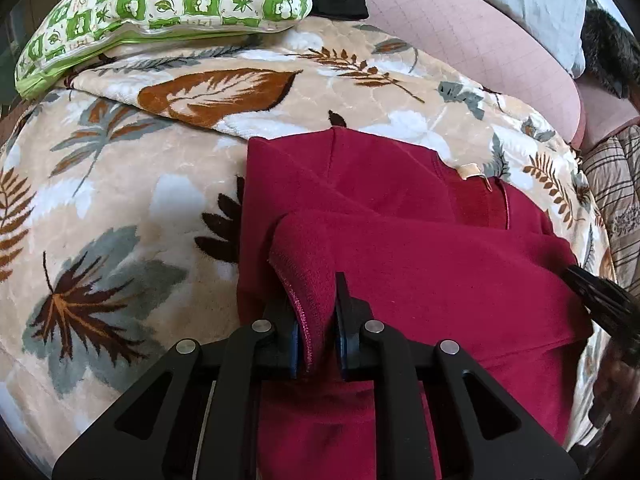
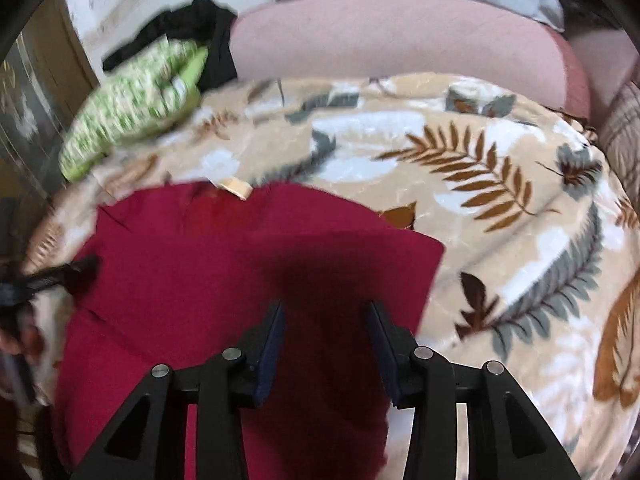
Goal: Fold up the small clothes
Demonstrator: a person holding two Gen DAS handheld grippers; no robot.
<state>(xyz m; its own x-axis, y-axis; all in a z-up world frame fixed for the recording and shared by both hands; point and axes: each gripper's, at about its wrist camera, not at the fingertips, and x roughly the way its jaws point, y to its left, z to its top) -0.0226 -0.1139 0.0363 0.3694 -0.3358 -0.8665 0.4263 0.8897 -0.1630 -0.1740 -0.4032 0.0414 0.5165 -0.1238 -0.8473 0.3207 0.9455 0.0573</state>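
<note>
I find the red garment [image 1: 400,248] on the leaf blanket [image 1: 120,184], partly folded. My left gripper [image 1: 316,308] pinches its hem; the fold is not yet laid flat. My right gripper [image 2: 326,320] hangs parted above the cloth, gripping nothing.

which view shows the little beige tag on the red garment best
The left wrist view. There the beige tag is sharp at the far edge of the red garment, against the leaf-print blanket. The right wrist view also shows the tag at that far edge, but motion blur smears it.
</note>
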